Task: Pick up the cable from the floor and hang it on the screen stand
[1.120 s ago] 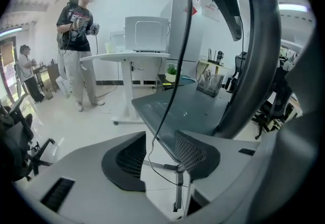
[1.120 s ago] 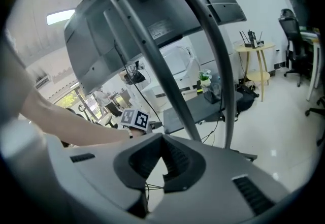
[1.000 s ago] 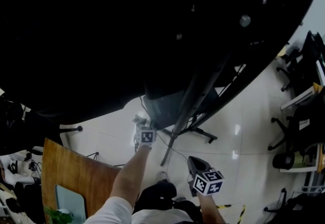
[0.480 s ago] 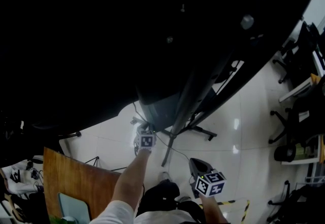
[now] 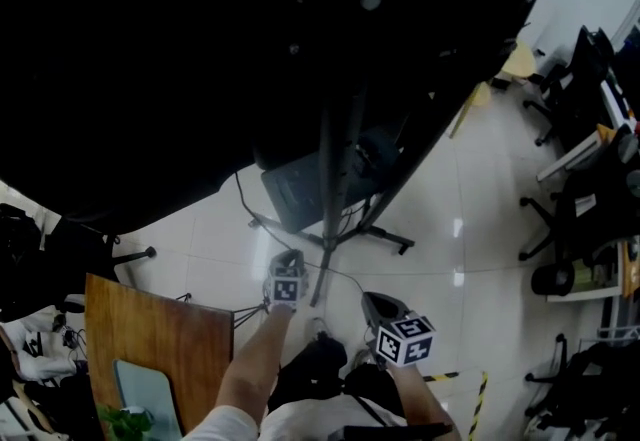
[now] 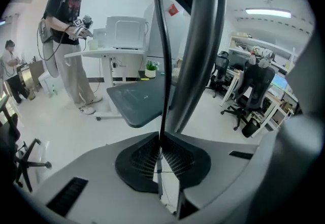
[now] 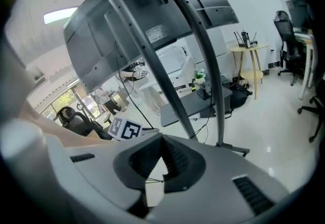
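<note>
the thin black cable point(image 6: 163, 55) is pinched in the closed left gripper point(image 6: 161, 153). it runs straight up toward 12 o'clock, just beside the grey pole of the screen stand point(image 6: 200, 40) at its 3 o'clock. my judgement: hold the pinch firm, lift with slack, then drape it over a stand bracket. the right gripper point(image 7: 161, 161) is closed and empty. the one container seen is a small white pot point(image 6: 150, 72) holding a green plant.

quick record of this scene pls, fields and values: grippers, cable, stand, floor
left gripper: shut on the cable
right gripper: shut, nothing held
cable: black, rises from the left jaws beside the stand pole
stand: grey poles, dark screen on top, grey shelf low down
floor: pale glossy tiles
</note>
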The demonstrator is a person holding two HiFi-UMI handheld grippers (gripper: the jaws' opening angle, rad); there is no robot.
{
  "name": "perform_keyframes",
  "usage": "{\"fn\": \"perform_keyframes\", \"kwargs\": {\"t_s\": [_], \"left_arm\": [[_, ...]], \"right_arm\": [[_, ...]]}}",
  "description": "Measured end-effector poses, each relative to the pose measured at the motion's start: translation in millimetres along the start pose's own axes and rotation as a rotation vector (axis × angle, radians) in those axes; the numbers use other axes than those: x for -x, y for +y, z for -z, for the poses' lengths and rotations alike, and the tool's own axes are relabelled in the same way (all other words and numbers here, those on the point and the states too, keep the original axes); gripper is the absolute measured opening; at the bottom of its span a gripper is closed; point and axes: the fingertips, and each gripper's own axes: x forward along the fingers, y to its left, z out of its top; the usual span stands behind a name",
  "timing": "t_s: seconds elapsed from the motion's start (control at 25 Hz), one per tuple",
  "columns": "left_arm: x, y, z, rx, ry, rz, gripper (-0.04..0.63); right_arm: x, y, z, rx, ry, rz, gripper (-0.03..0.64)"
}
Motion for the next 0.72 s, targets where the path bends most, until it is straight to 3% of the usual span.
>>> {"fn": "perform_keyframes", "kwargs": {"t_s": [0.16,0.28,0.56,0.72], "left_arm": [[56,-45,-7,-0.041,-0.022,0.037,0.014],[95,-58,-9,-0.040,-0.002,0.015,0.014],[165,-102,-42,-0.064,-0.040,0.082,0.012],[195,-128,-63,-0.092,-0.049,0.095,0.012]], "right_arm": [[15,-10,27,0.012,0.030,-0.023,0.009],[18,-11,47,0.060,0.065,-0.049,0.011],[33,-36,108,0.082,0.119,-0.059,0.020],[33,-45,134,0.066,0.154,-0.062,0.092]]}}
